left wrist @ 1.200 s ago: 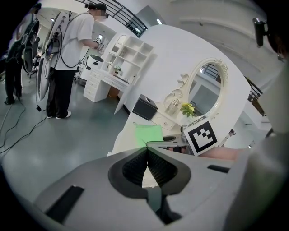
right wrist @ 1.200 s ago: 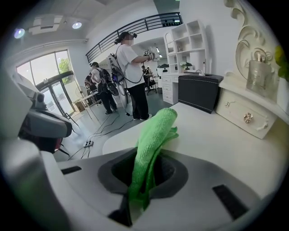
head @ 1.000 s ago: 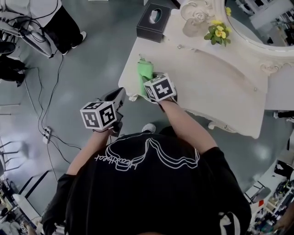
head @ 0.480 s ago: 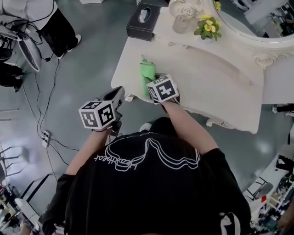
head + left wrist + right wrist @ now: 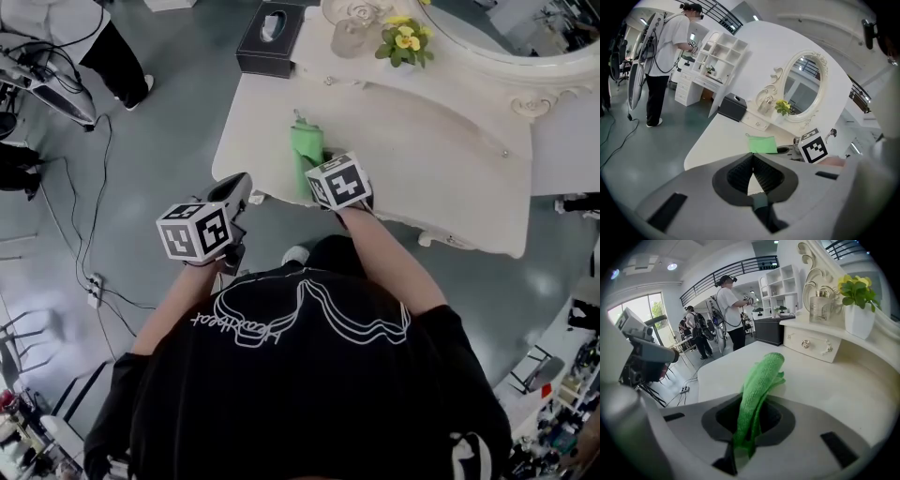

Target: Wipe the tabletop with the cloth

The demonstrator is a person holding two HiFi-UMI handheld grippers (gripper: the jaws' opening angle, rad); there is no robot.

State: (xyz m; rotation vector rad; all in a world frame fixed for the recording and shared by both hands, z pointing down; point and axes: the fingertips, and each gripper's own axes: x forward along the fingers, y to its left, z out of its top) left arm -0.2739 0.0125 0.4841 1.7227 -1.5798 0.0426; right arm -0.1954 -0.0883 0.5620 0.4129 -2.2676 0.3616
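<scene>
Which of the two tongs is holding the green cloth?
The right tongs, clamped on the green cloth over the white tabletop; the left tongs are shut on nothing.

1. A large studio hall dressed with home furniture: a white carved tabletop (image 5: 441,159) with an oval white-framed mirror (image 5: 805,86) and a white open shelf unit (image 5: 721,52).
2. Black cables (image 5: 97,202) trail over the grey polished floor (image 5: 169,112); a black-railed upper gallery (image 5: 731,266) runs above.

– What is the room like?
– A grey, shiny floor (image 5: 178,112) lies to the left of the left gripper (image 5: 239,186), with black cables (image 5: 101,178) on it.
– And further away?
– Far ahead of the right gripper (image 5: 751,403) stands a white shelf unit (image 5: 772,289). Left of it, large windows (image 5: 644,310) give daylight. A dark railing (image 5: 736,266) runs above.
</scene>
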